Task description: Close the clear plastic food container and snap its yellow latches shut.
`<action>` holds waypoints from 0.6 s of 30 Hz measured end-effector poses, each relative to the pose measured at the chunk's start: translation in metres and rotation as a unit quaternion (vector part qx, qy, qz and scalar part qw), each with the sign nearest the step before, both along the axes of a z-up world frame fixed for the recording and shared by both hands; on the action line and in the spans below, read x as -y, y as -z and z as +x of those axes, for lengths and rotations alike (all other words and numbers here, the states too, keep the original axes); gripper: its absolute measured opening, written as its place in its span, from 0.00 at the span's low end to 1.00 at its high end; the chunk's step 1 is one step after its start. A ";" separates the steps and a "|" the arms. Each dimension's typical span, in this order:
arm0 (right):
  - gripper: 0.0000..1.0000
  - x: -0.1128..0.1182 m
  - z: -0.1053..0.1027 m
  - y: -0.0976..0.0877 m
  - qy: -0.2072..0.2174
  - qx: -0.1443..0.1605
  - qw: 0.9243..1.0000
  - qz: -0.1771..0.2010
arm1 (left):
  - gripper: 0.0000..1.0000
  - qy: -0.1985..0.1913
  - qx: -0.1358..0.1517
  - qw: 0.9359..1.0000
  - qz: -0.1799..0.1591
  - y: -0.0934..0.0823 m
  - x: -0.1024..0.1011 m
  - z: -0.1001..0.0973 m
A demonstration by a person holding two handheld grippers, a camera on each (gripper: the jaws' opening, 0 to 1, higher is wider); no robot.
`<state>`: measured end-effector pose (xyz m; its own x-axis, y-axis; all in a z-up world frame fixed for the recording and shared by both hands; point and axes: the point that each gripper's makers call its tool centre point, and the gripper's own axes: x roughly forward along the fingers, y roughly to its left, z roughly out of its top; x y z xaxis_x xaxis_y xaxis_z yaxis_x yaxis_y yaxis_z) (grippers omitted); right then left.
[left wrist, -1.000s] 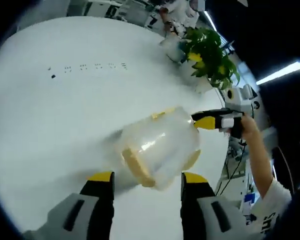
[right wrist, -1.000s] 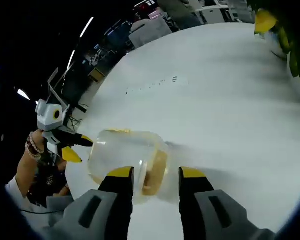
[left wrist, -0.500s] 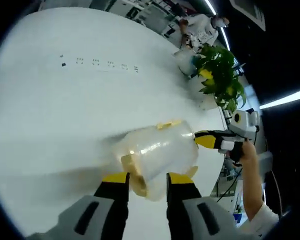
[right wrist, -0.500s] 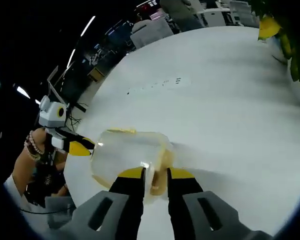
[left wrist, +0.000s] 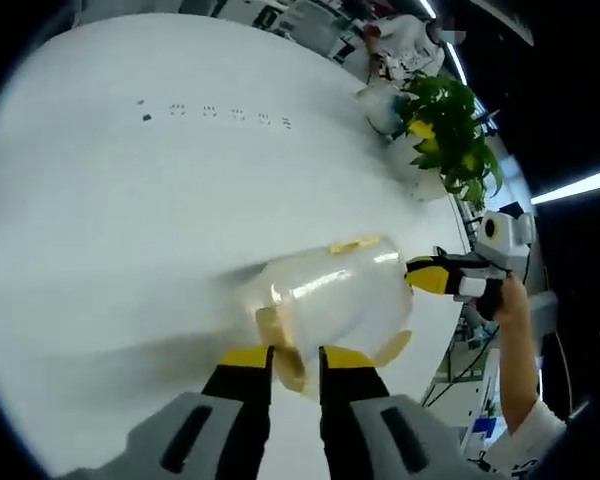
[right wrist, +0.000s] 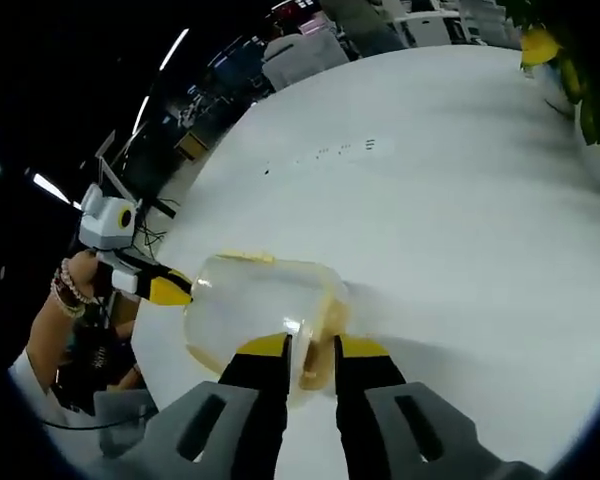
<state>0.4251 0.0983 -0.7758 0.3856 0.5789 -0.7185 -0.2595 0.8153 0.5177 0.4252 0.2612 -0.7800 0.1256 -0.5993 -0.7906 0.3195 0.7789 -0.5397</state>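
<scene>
Nearest to us in the left gripper view, the left gripper (left wrist: 294,358) has narrowed its fingers since a second ago: they stood wide apart then, and now they are drawn in on a yellow latch (left wrist: 277,338) at the near end of the clear container (left wrist: 330,303). The same has happened in the right gripper view, where the right gripper (right wrist: 311,352) now has its fingers nearly together around the yellow latch (right wrist: 321,340) on its own side. We judge that both end latches are being pressed shut, so the lid seems already seated and the task is in its last step; whether either latch has clicked, we cannot tell.

The container lies near the desk (left wrist: 130,220) edge closest to the person, well apart from the row of small marks (left wrist: 215,112) further in. Both grippers meet it from opposite ends, each pointing at the other. Beyond the container the right gripper appears with the hand (left wrist: 508,300) that holds it, forearm stretched out. Farthest, at the far edge, stands a green plant (left wrist: 445,135).
</scene>
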 end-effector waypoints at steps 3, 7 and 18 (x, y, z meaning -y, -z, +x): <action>0.14 -0.007 -0.008 0.000 -0.001 0.004 1.000 -0.001 | 0.11 0.005 -0.003 1.000 0.004 0.000 -0.005 -0.008; 0.14 -0.019 -0.026 0.000 -0.015 -0.006 1.000 0.001 | 0.11 0.030 -0.006 0.999 0.014 0.000 -0.018 -0.028; 0.18 -0.051 -0.078 0.003 -0.017 -0.036 0.999 0.011 | 0.12 0.050 0.024 0.998 0.042 -0.002 -0.047 -0.066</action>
<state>0.3467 0.1488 -0.7788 0.3132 0.6075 -0.7299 -0.2485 0.7943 0.5544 0.3588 0.3086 -0.7785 0.1084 -0.5432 -0.8326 0.4218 0.7835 -0.4562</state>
